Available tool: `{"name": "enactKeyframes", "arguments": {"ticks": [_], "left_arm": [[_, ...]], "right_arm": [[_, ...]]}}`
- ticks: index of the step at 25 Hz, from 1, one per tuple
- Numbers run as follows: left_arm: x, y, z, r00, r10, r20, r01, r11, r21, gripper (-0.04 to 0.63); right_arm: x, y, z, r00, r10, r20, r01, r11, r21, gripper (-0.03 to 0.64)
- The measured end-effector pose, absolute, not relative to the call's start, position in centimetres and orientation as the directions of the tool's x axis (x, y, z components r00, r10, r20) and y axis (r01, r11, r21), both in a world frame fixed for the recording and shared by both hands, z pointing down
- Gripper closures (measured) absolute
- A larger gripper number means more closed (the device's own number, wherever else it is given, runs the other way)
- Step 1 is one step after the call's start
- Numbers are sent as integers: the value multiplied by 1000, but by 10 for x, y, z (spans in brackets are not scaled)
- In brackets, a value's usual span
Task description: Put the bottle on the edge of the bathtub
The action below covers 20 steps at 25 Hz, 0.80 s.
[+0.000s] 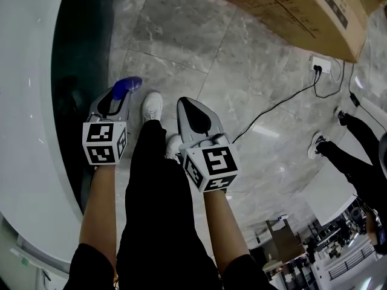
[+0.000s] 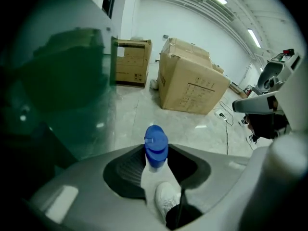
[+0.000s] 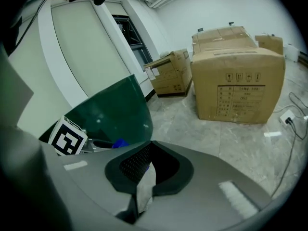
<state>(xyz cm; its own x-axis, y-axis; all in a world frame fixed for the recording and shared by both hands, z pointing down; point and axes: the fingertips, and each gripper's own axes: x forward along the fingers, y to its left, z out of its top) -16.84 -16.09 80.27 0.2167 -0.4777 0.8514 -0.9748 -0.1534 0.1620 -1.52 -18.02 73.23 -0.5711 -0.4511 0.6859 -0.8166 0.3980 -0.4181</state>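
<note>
Left hand-held gripper (image 1: 116, 100) has its jaws closed on the bottle (image 2: 156, 146) with a blue cap. It holds the bottle over the grey floor (image 1: 242, 59), just beside the dark green side of the bathtub (image 1: 27, 132) and not on its white edge. Right hand-held gripper (image 1: 187, 105) is near it, jaws almost together, holding nothing.

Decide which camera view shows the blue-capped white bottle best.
The left gripper view: the blue-capped white bottle sits centred between the jaws. The head view shows only its cap; the right gripper view, a blue sliver.
</note>
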Motion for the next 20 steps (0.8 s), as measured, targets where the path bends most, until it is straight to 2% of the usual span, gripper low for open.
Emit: {"name": "enactKeyframes", "arguments": {"ticks": [10, 20], "left_arm": [[-183, -156, 896, 183, -465, 866, -983, -99, 155, 453], [-204, -159, 959, 151, -465, 873, -988, -85, 125, 453]], "right_arm": [[-30, -173, 831, -597, -362, 716, -790, 425, -443, 594], [-50, -163, 891, -618, -315, 720, -766, 448, -461, 594]]}}
